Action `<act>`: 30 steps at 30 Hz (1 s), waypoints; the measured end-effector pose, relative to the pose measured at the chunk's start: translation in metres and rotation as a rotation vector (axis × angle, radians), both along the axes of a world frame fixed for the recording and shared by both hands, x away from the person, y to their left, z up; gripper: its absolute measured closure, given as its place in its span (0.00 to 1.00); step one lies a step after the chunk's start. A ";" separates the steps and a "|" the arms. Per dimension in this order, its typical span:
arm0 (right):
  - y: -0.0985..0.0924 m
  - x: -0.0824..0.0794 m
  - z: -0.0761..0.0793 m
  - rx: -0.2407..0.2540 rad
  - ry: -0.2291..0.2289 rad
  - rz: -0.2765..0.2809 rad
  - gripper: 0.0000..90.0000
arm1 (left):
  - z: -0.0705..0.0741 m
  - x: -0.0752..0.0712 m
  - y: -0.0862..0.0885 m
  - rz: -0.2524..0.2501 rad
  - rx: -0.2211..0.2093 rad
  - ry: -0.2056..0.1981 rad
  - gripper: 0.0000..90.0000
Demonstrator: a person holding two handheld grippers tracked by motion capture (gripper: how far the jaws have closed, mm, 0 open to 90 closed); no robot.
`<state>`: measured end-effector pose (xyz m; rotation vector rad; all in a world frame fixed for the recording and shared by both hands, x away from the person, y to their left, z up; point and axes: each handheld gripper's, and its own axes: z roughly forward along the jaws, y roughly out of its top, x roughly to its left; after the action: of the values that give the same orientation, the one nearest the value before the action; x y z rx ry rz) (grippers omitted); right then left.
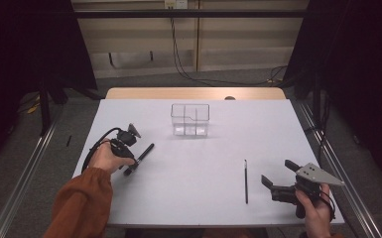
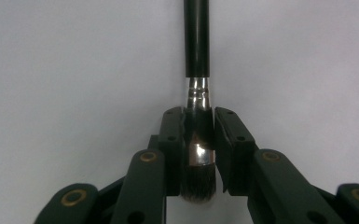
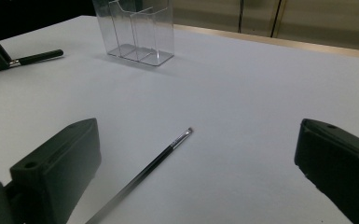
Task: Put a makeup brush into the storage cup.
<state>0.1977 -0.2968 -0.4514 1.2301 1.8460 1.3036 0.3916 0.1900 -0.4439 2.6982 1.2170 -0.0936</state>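
A thick black makeup brush (image 1: 146,151) with a silver ferrule lies on the white table (image 1: 203,168) at the left. My left gripper (image 1: 133,163) is shut on it, and in the left gripper view its jaws (image 2: 198,114) pinch the ferrule just above the bristles while the handle (image 2: 197,37) points away. A thin black brush (image 1: 245,181) lies on the table at the right. My right gripper (image 1: 278,172) stands open just right of it, holding nothing. In the right gripper view the thin brush (image 3: 161,158) lies between the wide jaws (image 3: 198,128).
A clear plastic organizer (image 1: 190,120) with compartments stands at the middle back of the table, and also appears in the right gripper view (image 3: 135,30). Beyond the table are a wooden edge, cables and dark curtains at both sides.
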 end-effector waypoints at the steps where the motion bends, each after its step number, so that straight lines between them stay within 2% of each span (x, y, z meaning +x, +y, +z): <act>1: 0.000 0.000 0.000 0.000 0.000 0.000 0.00 | 0.000 0.000 -0.001 0.000 0.007 -0.002 0.81; 11: 0.000 0.000 0.000 -0.001 0.001 0.001 0.00 | 0.000 0.001 -0.003 -0.038 0.033 -0.005 0.82; 16: 0.000 0.000 0.000 -0.001 0.005 0.001 0.00 | 0.001 0.000 0.000 -0.020 0.002 0.000 0.83; 22: 0.000 0.000 0.000 -0.001 0.006 0.000 0.00 | 0.003 0.001 0.002 -0.036 -0.006 0.001 0.83; 24: 0.000 0.000 0.000 -0.002 0.006 0.001 0.00 | 0.003 0.000 0.003 -0.017 -0.017 0.002 0.83; 27: 0.000 0.000 0.000 -0.003 0.006 0.001 0.00 | 0.005 0.001 0.004 -0.028 -0.020 -0.003 0.83; 30: 0.000 0.000 0.000 -0.003 0.006 0.000 0.00 | 0.005 -0.001 0.004 -0.009 -0.022 -0.003 0.83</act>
<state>0.1982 -0.2966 -0.4517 1.2332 1.8520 1.2980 0.3911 0.1941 -0.4387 2.6843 1.1956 -0.1029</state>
